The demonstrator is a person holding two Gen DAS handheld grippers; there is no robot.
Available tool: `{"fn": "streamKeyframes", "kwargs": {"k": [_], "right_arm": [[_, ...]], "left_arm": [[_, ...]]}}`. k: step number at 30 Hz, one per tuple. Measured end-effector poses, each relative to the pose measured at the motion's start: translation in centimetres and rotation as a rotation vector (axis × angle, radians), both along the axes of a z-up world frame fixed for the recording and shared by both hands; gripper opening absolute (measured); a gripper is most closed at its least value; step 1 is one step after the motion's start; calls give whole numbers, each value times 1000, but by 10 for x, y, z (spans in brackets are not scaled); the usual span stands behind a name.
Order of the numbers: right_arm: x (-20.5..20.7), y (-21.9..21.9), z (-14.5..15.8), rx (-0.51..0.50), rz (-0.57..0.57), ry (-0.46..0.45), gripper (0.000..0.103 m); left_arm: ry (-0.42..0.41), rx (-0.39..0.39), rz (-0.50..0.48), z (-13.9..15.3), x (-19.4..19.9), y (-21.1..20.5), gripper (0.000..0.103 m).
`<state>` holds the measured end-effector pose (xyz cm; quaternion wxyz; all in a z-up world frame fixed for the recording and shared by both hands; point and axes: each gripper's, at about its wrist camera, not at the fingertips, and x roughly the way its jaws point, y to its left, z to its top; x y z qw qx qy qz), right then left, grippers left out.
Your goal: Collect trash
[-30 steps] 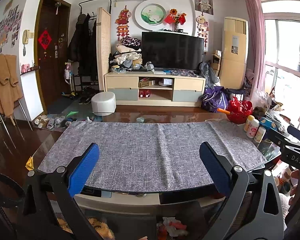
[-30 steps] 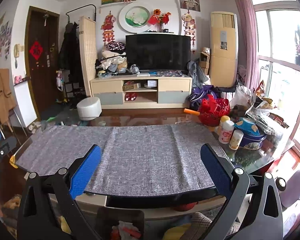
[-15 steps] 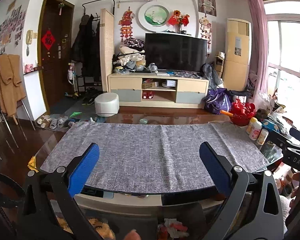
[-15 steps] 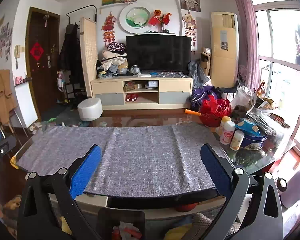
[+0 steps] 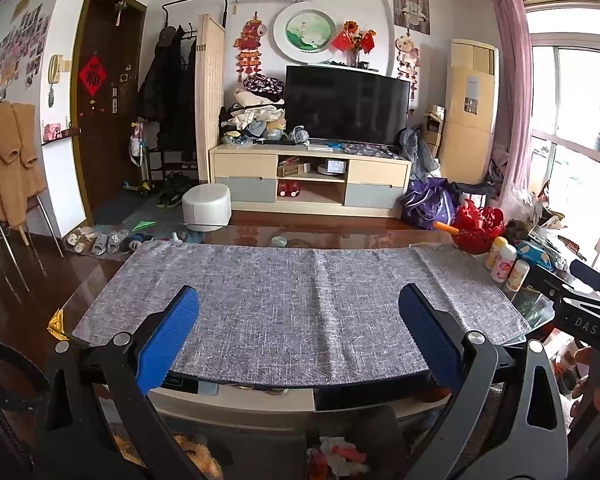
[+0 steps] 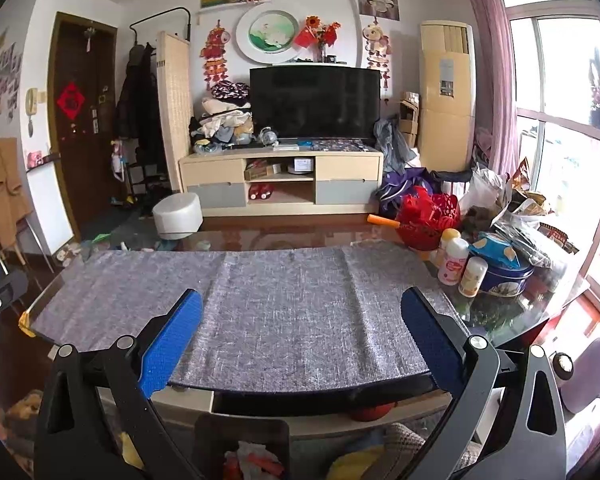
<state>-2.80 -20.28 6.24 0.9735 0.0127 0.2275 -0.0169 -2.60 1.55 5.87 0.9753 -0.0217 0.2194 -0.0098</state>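
Left claw [image 5: 298, 334] spread wide, empty, held level at near edge of table [image 5: 236, 236]. Right claw [image 6: 302, 336] likewise spread, empty. Grey cloth [image 5: 300, 300] bare. Trash [image 6: 256, 458] sits in bin below table edge; collection judged near complete.

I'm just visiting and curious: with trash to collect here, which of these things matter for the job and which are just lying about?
Part of the job:
- left gripper, open and empty
- right gripper, open and empty
- crumpled scraps in a dark container below the table edge, possibly trash

Just lying about:
- grey cloth on the table
- three bottles
- blue tin
- red basket
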Motion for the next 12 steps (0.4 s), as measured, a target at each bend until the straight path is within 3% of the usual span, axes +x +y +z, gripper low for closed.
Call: {"fn": "streamKeyframes", "kwargs": {"k": [12], "right_arm": [[0, 0, 0, 0, -1, 1, 100]], "left_arm": [[18, 19, 7, 0, 1, 3, 95]]}}
